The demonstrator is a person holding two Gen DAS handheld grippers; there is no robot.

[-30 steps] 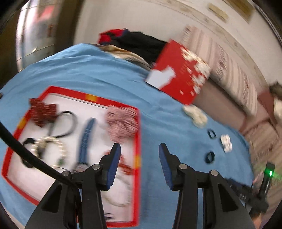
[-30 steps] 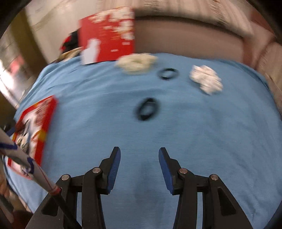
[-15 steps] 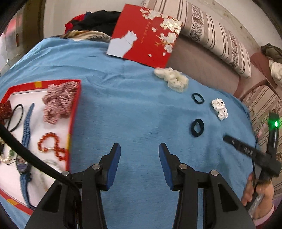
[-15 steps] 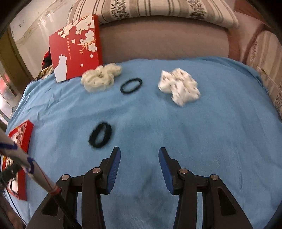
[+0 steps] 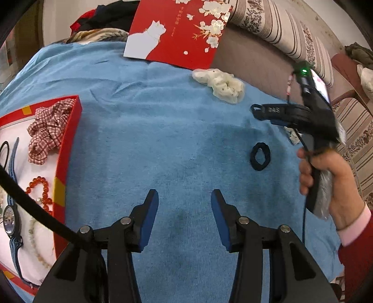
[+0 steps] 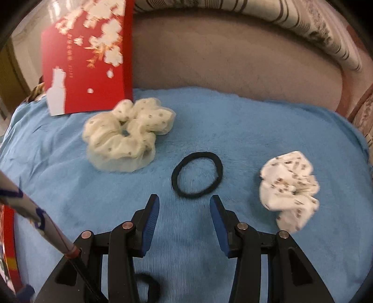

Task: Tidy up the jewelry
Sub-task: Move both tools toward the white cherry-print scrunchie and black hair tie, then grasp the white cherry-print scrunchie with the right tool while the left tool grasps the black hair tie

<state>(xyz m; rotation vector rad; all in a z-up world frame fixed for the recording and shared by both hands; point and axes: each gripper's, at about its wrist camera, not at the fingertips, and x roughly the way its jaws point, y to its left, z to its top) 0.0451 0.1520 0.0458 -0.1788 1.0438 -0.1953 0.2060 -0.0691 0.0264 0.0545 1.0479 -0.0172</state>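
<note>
A red-rimmed tray at the left holds a checked scrunchie, red beads, a watch and pearls. My left gripper is open and empty over the blue cloth. A thick black hair tie lies to its right. My right gripper is open and empty, just short of a thin black hair tie. A cream scrunchie lies to its left, a white patterned scrunchie to its right. The right gripper also shows in the left wrist view.
A red box lid with a white cat leans on the sofa back behind the blue cloth. Dark clothes lie at the far left. A black hair tie lies under the right gripper.
My left gripper has swung right, off the tray, to the open cloth. My right gripper has moved forward, past the thick hair tie, up to the thin one.
</note>
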